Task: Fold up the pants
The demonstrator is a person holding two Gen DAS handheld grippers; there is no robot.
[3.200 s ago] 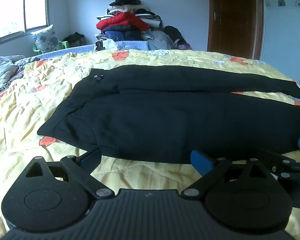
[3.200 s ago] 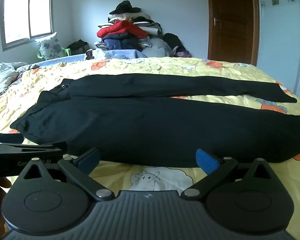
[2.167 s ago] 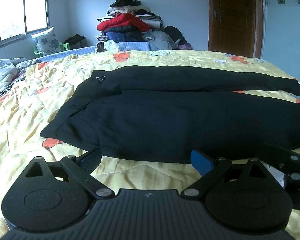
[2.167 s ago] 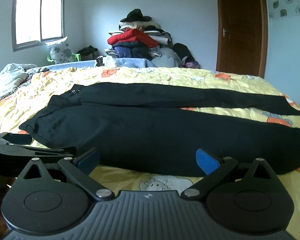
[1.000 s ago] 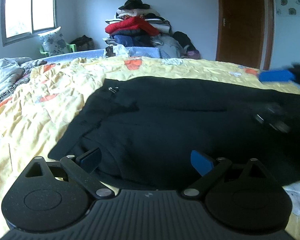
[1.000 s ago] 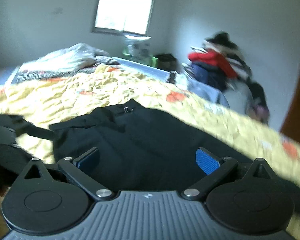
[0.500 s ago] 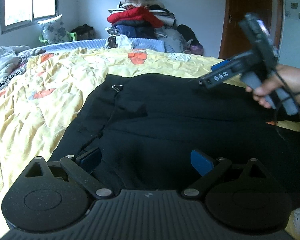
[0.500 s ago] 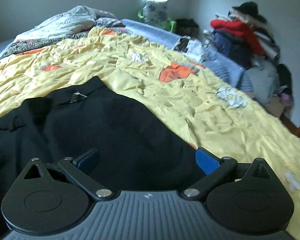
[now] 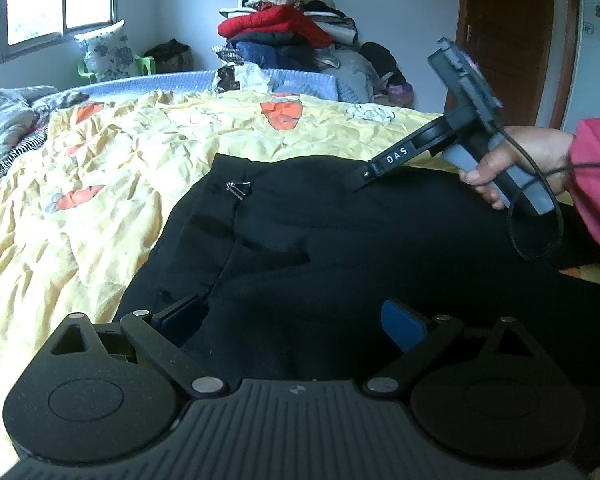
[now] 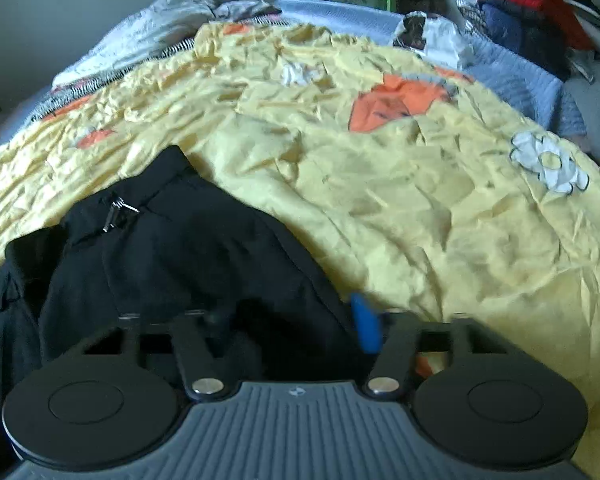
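Now both tools have come in from the near edge of the bed, where they hung side by side a few seconds ago, and are over the black pants near the waistband. To me that means the approach is over and the first fold, one leg laid over the other, is about to start.

My left gripper sits low at the bottom centre of its frame, jaws spread wide and holding nothing, with dark fabric filling the gap beyond them. The pants lie flat on the yellow quilt, waist toward the left of the frame, the metal clasp just left of centre.

In the upper right of the left view I see my right hand with a pink sleeve, gripping the grey handle and tipping that tool down and leftward, its tip at the far edge of the pants.

From its own camera, the right gripper has its fingers drawn in compared with half a second ago, the blue pad blurred at the cloth's far edge in the lower centre. I judge it is closing on that edge, but I cannot tell whether the fabric is pinched yet.
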